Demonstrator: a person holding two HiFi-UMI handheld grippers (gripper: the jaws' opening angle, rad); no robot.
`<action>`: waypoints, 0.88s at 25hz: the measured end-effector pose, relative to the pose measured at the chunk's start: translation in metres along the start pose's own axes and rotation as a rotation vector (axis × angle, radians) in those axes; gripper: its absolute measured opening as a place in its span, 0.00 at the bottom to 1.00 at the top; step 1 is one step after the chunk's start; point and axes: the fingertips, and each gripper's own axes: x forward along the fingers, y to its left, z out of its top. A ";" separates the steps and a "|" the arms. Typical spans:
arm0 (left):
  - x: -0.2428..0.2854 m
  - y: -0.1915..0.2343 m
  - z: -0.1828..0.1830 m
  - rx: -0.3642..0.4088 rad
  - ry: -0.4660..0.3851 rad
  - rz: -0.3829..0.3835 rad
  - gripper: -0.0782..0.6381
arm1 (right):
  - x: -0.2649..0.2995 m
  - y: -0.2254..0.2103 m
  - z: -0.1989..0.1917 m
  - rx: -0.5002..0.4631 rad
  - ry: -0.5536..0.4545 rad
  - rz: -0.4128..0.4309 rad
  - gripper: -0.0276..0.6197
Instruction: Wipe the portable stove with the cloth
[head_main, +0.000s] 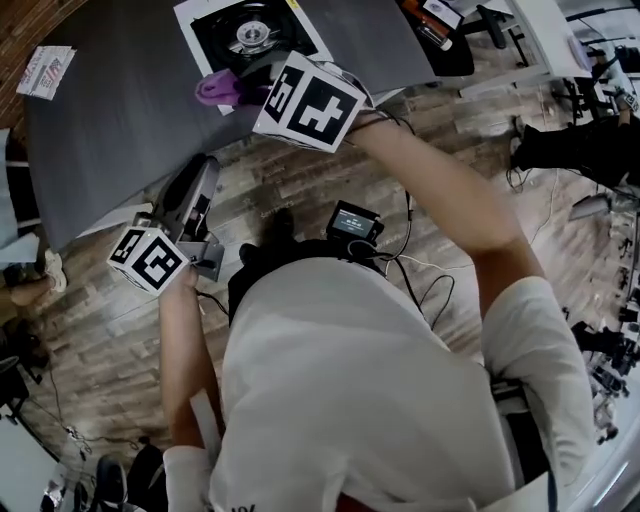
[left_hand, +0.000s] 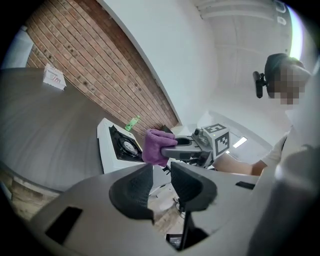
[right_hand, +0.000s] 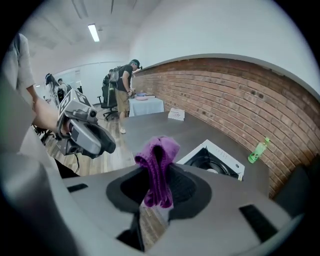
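The grey desk carried the white portable stove close to its near edge. My right tool was clamped on the purple cloth, which stood bunched between the jaws and stuck out past their tips. The cloth was over the desk's near edge, just beside the stove's corner; I could not tell whether it touched the stove. My left tool hung just off the desk's near edge, jaws a little apart with nothing between them.
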 end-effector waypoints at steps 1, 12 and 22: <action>-0.003 -0.003 0.000 0.004 0.003 -0.006 0.26 | -0.005 0.003 -0.001 0.016 -0.015 -0.006 0.21; -0.055 -0.048 0.004 0.068 -0.004 -0.073 0.26 | -0.060 0.044 -0.015 0.214 -0.139 -0.112 0.21; -0.114 -0.077 0.003 0.152 -0.037 -0.103 0.23 | -0.095 0.101 -0.012 0.394 -0.323 -0.236 0.21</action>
